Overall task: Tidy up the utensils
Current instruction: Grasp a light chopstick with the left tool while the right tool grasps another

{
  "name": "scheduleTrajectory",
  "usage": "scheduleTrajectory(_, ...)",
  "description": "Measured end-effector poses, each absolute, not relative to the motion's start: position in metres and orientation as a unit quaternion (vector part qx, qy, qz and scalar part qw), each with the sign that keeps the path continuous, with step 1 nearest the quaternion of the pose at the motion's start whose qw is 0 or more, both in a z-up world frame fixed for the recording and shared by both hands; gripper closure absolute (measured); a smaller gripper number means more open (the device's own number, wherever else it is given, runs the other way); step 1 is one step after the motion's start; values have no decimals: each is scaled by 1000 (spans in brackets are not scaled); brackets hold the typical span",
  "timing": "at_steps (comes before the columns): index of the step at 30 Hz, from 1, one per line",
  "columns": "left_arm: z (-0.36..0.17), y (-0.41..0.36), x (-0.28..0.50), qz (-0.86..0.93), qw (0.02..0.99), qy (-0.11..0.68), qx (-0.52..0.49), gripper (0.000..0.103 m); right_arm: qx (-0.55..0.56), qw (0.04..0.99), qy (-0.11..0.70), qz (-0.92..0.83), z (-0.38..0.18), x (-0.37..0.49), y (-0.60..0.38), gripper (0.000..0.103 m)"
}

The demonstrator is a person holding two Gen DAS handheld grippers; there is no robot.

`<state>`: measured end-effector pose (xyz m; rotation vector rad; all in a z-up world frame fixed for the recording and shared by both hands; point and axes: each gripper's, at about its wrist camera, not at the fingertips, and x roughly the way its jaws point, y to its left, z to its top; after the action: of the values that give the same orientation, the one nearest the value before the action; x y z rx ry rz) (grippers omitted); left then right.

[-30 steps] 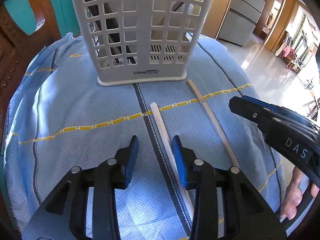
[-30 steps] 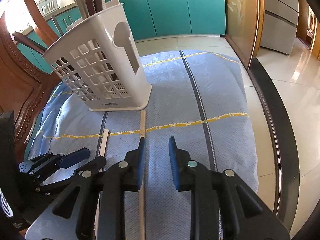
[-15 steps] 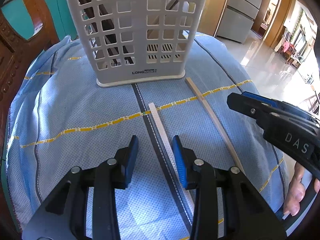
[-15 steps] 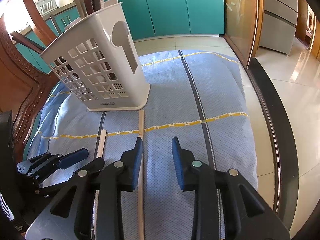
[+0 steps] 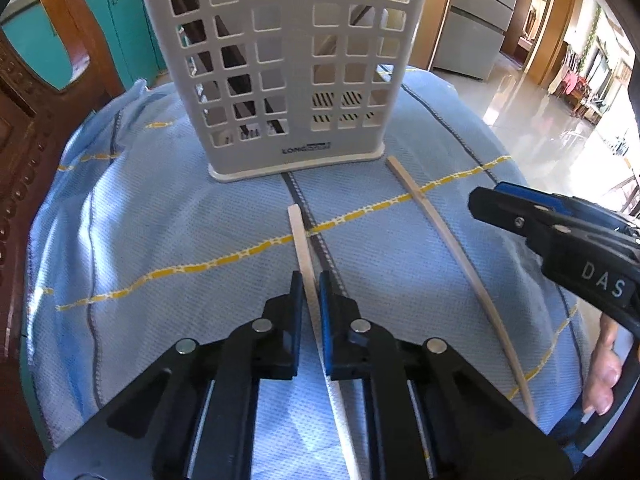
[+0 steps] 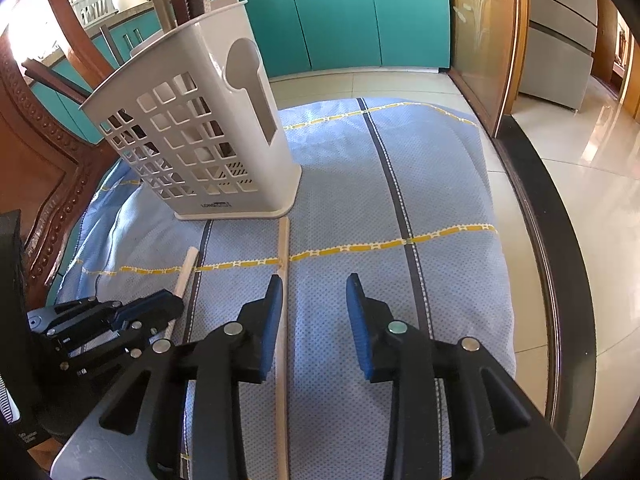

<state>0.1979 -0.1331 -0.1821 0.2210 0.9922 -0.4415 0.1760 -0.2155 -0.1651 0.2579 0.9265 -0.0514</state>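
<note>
A white plastic utensil basket (image 5: 280, 72) stands upright on the blue cloth; it also shows in the right wrist view (image 6: 200, 140). Two chopsticks lie on the cloth in front of it. My left gripper (image 5: 309, 292) is shut on the pale white chopstick (image 5: 299, 236), low at the cloth. The white chopstick's tip shows in the right wrist view (image 6: 185, 270). My right gripper (image 6: 314, 296) is open, and the tan wooden chopstick (image 6: 283, 252) lies just inside its left finger. The tan chopstick also shows in the left wrist view (image 5: 444, 236).
The blue cloth (image 6: 440, 184) with yellow and dark stripes covers a rounded table. A carved wooden chair (image 5: 24, 128) stands at the left. Teal cabinets (image 6: 340, 12) and tiled floor (image 6: 592, 184) lie beyond the table's edge.
My left gripper has closed onto the white chopstick. My right gripper has opened wider and stays over the tan chopstick.
</note>
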Motion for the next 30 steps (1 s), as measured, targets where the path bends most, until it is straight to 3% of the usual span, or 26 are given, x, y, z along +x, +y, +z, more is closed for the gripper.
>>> scheduleTrajectory(16, -171, -84, 219, -170, 859, 481, 37, 89, 48, 890, 454, 9, -169, 188, -186, 64)
scheduleTrajectory(26, -166, -72, 223, -172, 856, 486, 24, 71, 5, 880, 475, 14, -179, 219, -172, 64)
scheduleTrajectory(30, -171, -85, 228, -163, 854, 492, 51, 70, -6, 873, 487, 13, -188, 221, -169, 64)
